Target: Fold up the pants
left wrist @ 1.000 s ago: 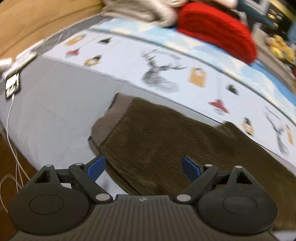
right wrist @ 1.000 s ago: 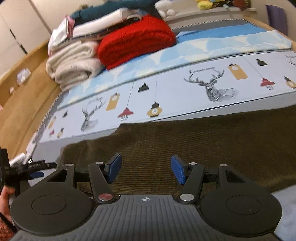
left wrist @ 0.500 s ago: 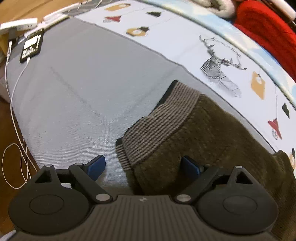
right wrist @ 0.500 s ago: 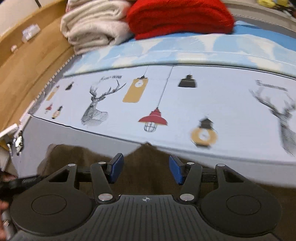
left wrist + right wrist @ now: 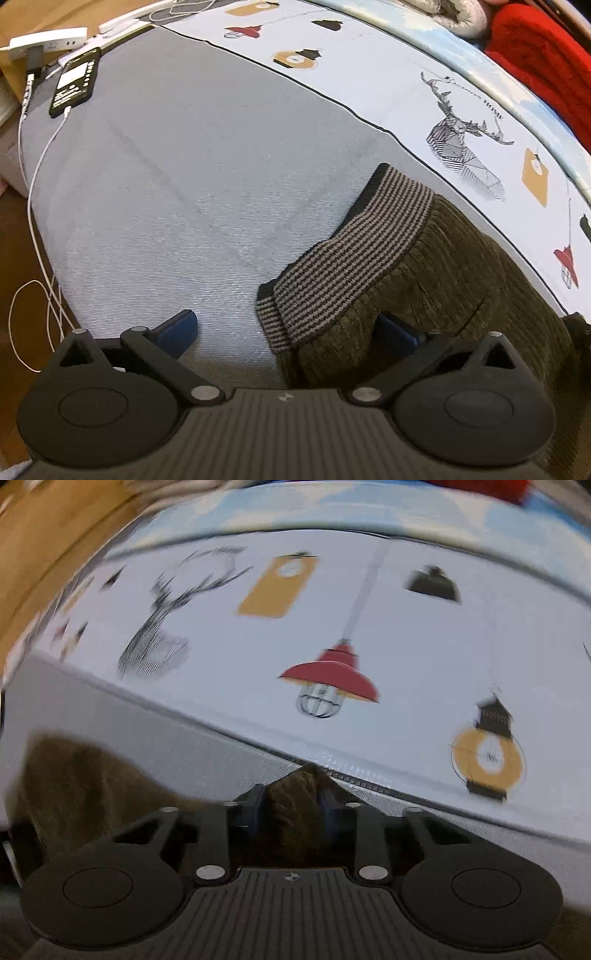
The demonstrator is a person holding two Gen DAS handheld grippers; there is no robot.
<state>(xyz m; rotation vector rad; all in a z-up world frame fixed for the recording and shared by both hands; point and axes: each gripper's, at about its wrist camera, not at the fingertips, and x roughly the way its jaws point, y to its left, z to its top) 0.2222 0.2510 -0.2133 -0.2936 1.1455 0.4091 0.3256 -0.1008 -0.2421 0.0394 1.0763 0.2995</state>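
On my far left a phone point(image 5: 75, 82) lies on the edge of the grey bed cover point(image 5: 177, 192), with a white cable point(image 5: 35, 192) running from it down past the bed's side. Next comes my left gripper point(image 5: 284, 326), pointing steeply down with its jaws standing wide apart and just opened further. One blue pad point(image 5: 177, 326) sits over bare grey cover; the other lies over the brown corduroy pants point(image 5: 461, 280). The corner of the striped waistband point(image 5: 354, 258) lies between the pads, touched by neither that I can see. The pants spread from there off to the right, flat on the cover, just beside the printed sheet point(image 5: 369, 74) with its deer and lanterns. A red blanket point(image 5: 543, 62) sits beyond the sheet at top right.

My right wrist view is blurred. There my right gripper point(image 5: 293, 805) has just been closing, and its jaws are nearly together, pinching a raised peak of the brown pants fabric between them. More of the pants lies low on the left of that view, on the grey cover, with the printed sheet beyond.
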